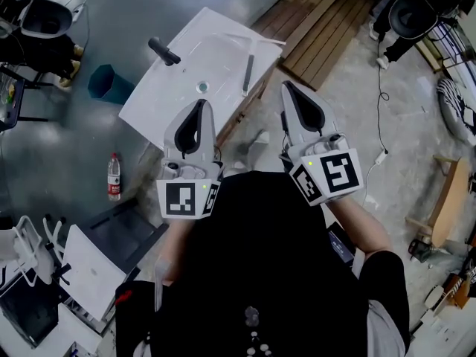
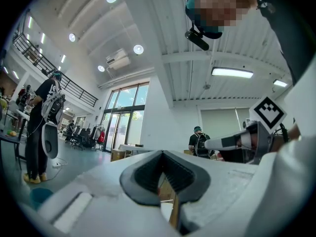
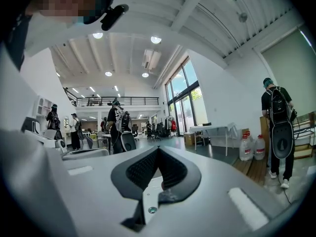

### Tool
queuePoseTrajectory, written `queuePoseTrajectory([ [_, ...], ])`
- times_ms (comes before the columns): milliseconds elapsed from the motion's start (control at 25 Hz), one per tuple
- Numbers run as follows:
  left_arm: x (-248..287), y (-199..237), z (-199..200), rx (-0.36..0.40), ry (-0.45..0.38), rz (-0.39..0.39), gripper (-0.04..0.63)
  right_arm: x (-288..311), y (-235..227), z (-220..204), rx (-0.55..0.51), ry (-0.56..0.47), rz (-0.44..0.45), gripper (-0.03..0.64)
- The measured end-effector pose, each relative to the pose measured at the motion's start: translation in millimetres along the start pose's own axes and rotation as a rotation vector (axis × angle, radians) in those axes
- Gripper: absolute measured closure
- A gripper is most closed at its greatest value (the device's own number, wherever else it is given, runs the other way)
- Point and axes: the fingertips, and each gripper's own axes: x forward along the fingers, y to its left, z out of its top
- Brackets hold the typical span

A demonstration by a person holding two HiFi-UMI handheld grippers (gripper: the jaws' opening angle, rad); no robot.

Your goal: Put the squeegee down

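Head view, seen from above. The white washbasin slab (image 1: pixel 167 99) is the landmark; it sits tilted in the picture, with one long edge toward the person.

The squeegee (image 1: pixel 248 75) lies flat on the slab close to its right-hand edge. Its grey handle points toward the person and its pale blade end lies near the slab's far corner. No gripper touches it. A black faucet-like handle (image 1: pixel 163 51) stands at the slab's far left edge, and a small drain (image 1: pixel 201 87) lies mid-slab.

The left gripper (image 1: pixel 199 104) hovers over the slab's near edge with its jaws pressed together on nothing; the left gripper view (image 2: pixel 162 154) shows the pads meeting at the tip. The right gripper (image 1: pixel 286 86) is just beyond the slab's near-right corner, apart from the squeegee. Its jaws are likewise pressed together and empty, as the right gripper view (image 3: pixel 157 151) shows.

Left of the slab lies open grey floor, bearing a teal bin (image 1: pixel 110 82) and, nearer the person, a bottle (image 1: pixel 114 175). Right of the slab are wooden planks (image 1: pixel 320 21) and a trailing cable (image 1: pixel 381 88).
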Motion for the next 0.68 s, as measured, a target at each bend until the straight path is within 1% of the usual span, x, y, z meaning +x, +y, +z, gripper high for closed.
queuePoseTrajectory([
  [480,7,-8,-4,-0.007,0.007,-0.020,0.594,-3,-7,-3,-0.003,0.021,-0.014,0.617],
  [680,8,-8,-7,-0.006,0.012,-0.013,0.594,-5,-10,-5,0.003,0.023,-0.019,0.617],
])
